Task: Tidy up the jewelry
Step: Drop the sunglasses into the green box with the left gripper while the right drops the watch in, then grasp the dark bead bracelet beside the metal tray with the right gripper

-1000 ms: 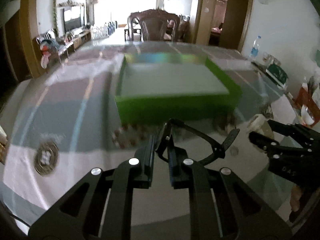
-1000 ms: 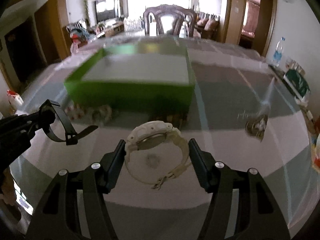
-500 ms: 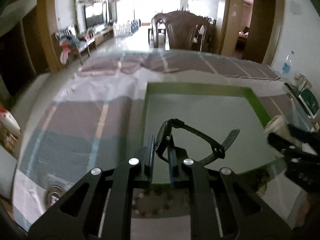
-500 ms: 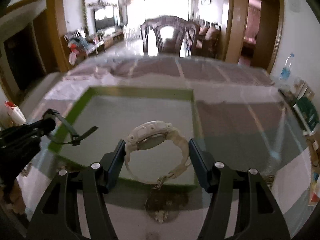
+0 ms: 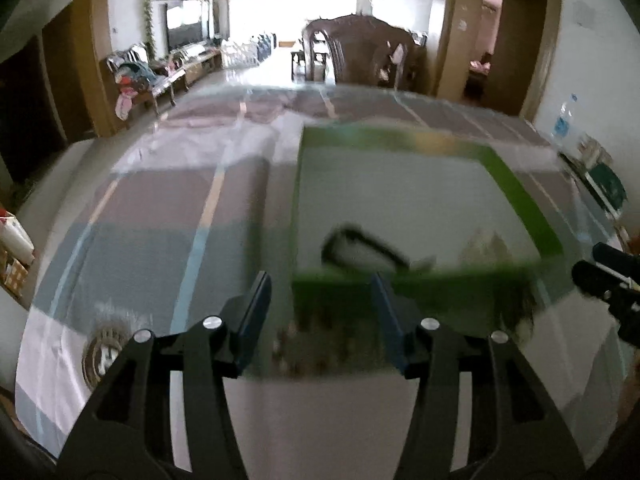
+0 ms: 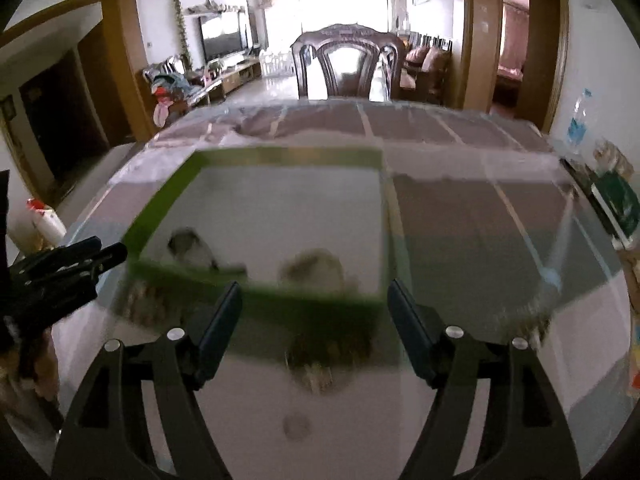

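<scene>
Two watches lie in the green box (image 6: 160, 208) on the counter (image 6: 460, 216).
Black watch (image 5: 360, 246) at its seven o'clock, white watch (image 6: 314, 270) at five; left gripper (image 5: 320, 316) and right gripper (image 6: 314, 322) have just opened, both empty.
</scene>
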Tool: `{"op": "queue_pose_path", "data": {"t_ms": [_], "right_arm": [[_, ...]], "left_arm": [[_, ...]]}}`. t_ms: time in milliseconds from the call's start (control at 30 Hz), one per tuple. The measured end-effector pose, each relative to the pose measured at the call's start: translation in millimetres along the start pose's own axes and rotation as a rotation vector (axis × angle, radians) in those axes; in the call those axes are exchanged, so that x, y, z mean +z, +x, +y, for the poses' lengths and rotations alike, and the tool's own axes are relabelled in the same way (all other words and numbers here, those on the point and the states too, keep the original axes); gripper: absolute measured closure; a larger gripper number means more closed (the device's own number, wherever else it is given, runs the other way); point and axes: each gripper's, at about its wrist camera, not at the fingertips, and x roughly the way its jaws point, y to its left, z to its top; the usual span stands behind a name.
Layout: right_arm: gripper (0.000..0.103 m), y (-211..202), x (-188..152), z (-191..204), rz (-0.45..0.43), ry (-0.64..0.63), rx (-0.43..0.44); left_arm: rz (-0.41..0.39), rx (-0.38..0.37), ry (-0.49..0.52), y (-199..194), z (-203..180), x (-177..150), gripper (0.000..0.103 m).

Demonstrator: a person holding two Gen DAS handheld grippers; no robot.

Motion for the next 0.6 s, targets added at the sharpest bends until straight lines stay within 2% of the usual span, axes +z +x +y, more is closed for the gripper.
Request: {"op": "queue_pose_path", "data": {"t_ms": [67,233,333,533,600], "right_arm": [[0.037,7.8,-9.6,-4.5,0.049,0.015,0.014],[0.053,48.9,-16.1,-3.5,0.126,0.016,-0.055],[0.053,70.9,-19.9,-2.7,0.182,0.026,-0.079],[0.055,76.4,-36.8,20.4,0.235,-0.026,0.005],[0.055,71.3,-43.7,33.0,0.261,-0.06,0.067]], "left_arm": [[0.043,-0.015,-0.002,6.0,1.1,-10.2,0.051],[0.098,-0.003,0.005,30.9,-4.9,-17.3,0.05],[0.129,-0.005,0.011,43.1,-7.8,-20.1,0.048],[0.175,-0.009,0.014,54.4,-9.8,-28.7,0.047],[0.184,-0.016,0.014,56.2,-12.6,-31.2,0.045]]}}
